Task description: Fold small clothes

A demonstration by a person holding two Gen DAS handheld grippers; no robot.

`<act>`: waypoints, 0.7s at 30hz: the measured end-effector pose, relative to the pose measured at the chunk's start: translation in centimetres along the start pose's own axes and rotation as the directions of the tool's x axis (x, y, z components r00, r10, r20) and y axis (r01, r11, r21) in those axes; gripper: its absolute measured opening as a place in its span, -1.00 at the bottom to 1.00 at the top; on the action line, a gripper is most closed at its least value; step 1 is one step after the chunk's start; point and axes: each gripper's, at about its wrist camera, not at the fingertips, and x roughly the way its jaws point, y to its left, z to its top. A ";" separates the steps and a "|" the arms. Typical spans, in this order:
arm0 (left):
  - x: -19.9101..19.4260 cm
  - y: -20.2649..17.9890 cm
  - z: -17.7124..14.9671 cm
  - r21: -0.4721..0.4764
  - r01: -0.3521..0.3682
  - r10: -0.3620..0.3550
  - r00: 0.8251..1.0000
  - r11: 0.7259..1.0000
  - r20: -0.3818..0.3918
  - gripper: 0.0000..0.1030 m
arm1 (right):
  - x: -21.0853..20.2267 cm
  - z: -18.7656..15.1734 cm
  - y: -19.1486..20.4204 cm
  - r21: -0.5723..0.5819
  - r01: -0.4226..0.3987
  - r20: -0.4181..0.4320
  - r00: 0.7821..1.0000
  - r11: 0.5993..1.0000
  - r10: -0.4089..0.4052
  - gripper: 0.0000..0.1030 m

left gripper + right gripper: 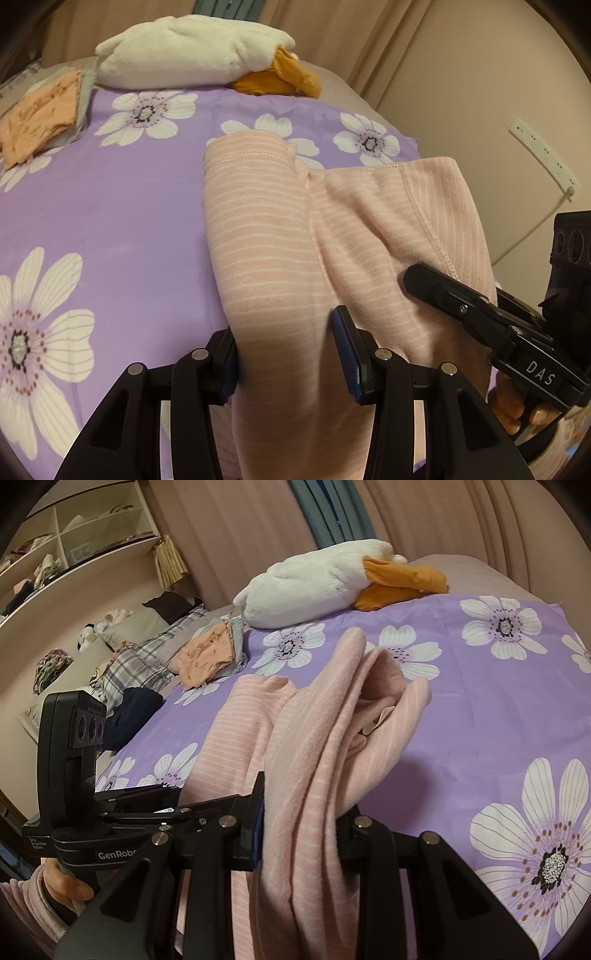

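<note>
A pink striped small garment [266,229] lies on the purple flowered bedsheet [110,206], partly lifted. My left gripper [286,354] has its two fingers on either side of a raised fold of the garment's near end and grips it. My right gripper [303,830] is shut on a bunched edge of the same garment [332,738], which drapes up and over its fingers. The right gripper also shows in the left wrist view [461,306] at the garment's right side. The left gripper's body shows in the right wrist view [110,812] at the left.
A white plush duck [192,55] with orange feet lies at the far end of the bed. A stack of folded orange and grey clothes [40,114] sits far left. Plaid bedding [136,664] and shelves [74,535] stand beyond the bed's left side. A power strip [543,155] hangs on the right wall.
</note>
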 end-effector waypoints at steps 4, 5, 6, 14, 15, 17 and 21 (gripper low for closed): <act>-0.6 0.5 0.0 -0.010 -0.008 0.008 1.000 1.000 0.013 -0.14 | 0.3 0.3 0.9 -0.018 -0.007 -0.005 1.000 1.000 0.007 -0.47; -0.7 0.5 -0.1 -0.011 -0.010 0.010 1.000 1.000 0.015 -0.14 | 0.4 0.4 1.1 -0.022 -0.009 -0.005 1.000 1.000 0.009 -0.47; -0.8 0.6 -0.1 -0.011 -0.012 0.012 1.000 1.000 0.018 -0.14 | 0.4 0.5 1.2 -0.024 -0.010 -0.006 1.000 1.000 0.010 -0.47; -1.2 1.1 -0.1 -0.028 -0.024 0.024 0.999 0.999 0.031 -0.14 | 1.2 1.1 2.5 -0.052 -0.016 -0.013 1.000 0.998 0.016 -0.47; -1.2 1.2 -0.1 -0.030 -0.024 0.025 0.999 0.999 0.033 -0.14 | 1.3 1.2 2.6 -0.055 -0.016 -0.015 1.000 0.998 0.016 -0.47; -1.3 1.5 0.0 -0.035 -0.024 0.025 0.999 0.999 0.035 -0.14 | 1.6 1.4 2.7 -0.061 -0.017 -0.019 1.000 0.998 0.016 -0.47; -1.3 2.1 0.3 -0.038 -0.031 0.033 0.999 0.999 0.042 -0.14 | 2.1 1.7 3.2 -0.070 -0.017 -0.024 1.000 0.997 0.016 -0.47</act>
